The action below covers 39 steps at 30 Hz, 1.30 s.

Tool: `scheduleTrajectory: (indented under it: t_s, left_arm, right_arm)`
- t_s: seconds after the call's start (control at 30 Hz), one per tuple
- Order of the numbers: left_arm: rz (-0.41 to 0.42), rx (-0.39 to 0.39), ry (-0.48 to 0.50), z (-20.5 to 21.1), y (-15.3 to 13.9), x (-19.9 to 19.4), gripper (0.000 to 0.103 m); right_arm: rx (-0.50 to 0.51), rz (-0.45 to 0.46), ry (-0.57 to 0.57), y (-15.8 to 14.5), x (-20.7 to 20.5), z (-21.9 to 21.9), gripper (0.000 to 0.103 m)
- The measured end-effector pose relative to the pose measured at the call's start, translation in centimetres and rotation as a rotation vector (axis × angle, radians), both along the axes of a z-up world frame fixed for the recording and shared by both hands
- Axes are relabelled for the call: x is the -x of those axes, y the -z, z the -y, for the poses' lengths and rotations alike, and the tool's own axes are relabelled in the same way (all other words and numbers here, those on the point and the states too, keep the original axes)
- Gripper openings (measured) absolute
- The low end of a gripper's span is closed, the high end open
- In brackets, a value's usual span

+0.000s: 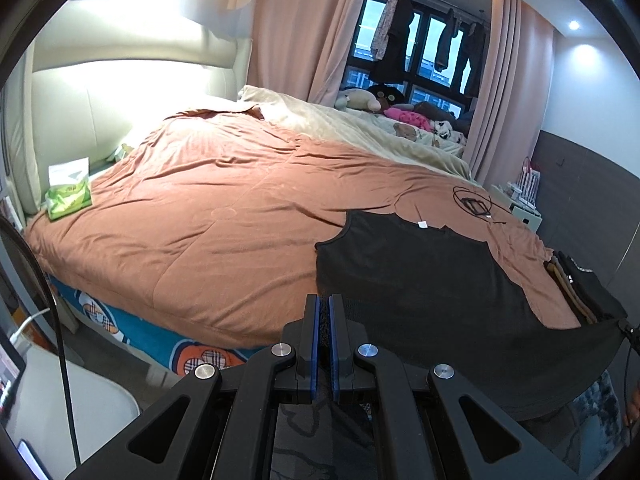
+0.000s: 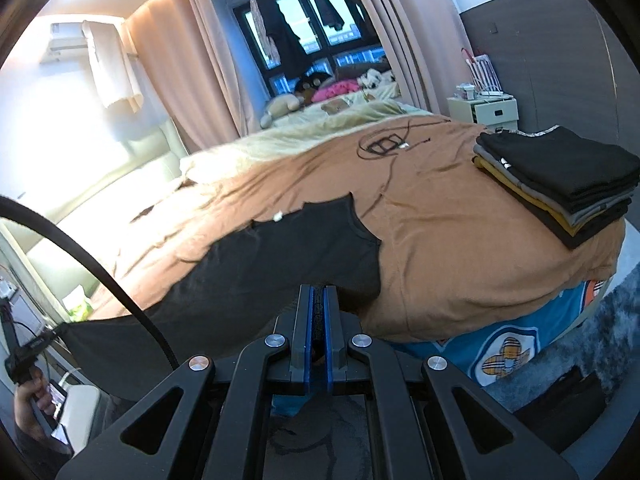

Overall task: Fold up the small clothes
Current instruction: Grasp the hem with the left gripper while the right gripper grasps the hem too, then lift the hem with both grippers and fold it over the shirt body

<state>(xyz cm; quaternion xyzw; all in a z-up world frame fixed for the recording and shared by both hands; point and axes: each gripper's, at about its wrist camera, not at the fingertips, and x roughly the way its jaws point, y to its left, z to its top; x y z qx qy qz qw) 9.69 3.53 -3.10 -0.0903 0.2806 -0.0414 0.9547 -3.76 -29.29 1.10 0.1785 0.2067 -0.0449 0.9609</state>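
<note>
Black sleeveless top point(image 1: 420, 276) lies spread on your orange duvet point(image 1: 200, 208), neck end away from you, hem pulled off the bed edge toward you. Your left gripper point(image 1: 324, 300) is pinched tight on one hem corner, your right gripper point(image 2: 319, 292) on the other, hem stretched between. Folded stack point(image 2: 560, 184) sits near the bed's right corner

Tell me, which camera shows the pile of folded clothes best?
The right wrist view: the folded pile sits whole on the bed's corner, each layer visible. The left wrist view catches only its edge at the far right, partly behind the black top.
</note>
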Motion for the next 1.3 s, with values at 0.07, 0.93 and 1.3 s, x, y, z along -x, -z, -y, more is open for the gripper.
scheduleTrajectory:
  t_s: [0.07, 0.93, 1.3]
  left_arm:
    - [-0.007, -0.018, 0.005, 0.2, 0.0, -0.6, 0.004]
    - [-0.195, -0.301, 0.268, 3.3, 1.3, -19.8, 0.004]
    - [-0.250, -0.402, 0.260, 5.2, 3.1, -26.9, 0.004]
  right_arm:
    - [0.007, -0.026, -0.006, -0.5, -1.1, 0.1, 0.001]
    - [0.173, -0.276, -0.213, -5.8, -21.4, 3.8, 0.001]
    - [0.204, -0.344, -0.199, -5.2, -29.5, 3.9, 0.001]
